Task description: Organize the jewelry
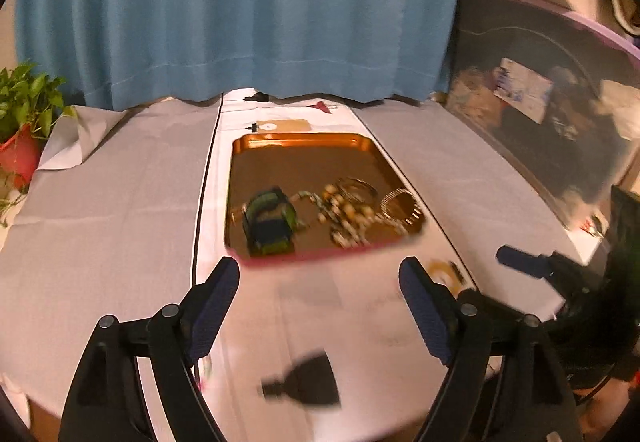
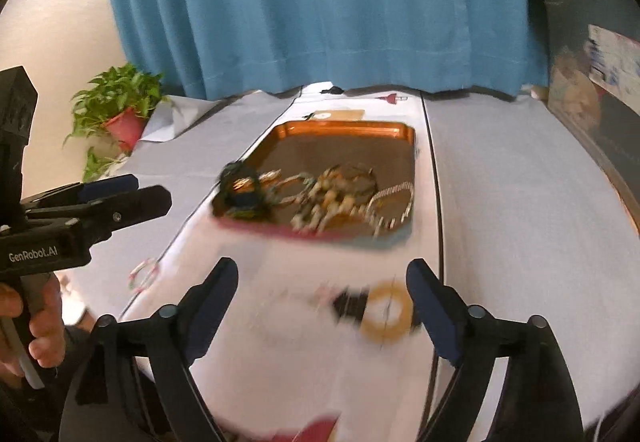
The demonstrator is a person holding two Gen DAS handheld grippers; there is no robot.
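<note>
Jewelry [image 1: 352,209] is piled at the near end of a copper tray [image 1: 304,139] on the white table [image 1: 120,193], sitting at about 12 o'clock from both grippers and well clear of their tips. Left gripper [image 1: 320,278] has its jaws spread wide with nothing between them, and so does the right gripper [image 2: 322,276]. In the right wrist view a gold bangle [image 2: 386,312] lies on the cloth just inside the right finger, around 2 o'clock, not pinched. A small pink-and-green bracelet [image 2: 143,274] sits off at 9 o'clock. It's all pretty blurry, so I can't make out finer details.
</note>
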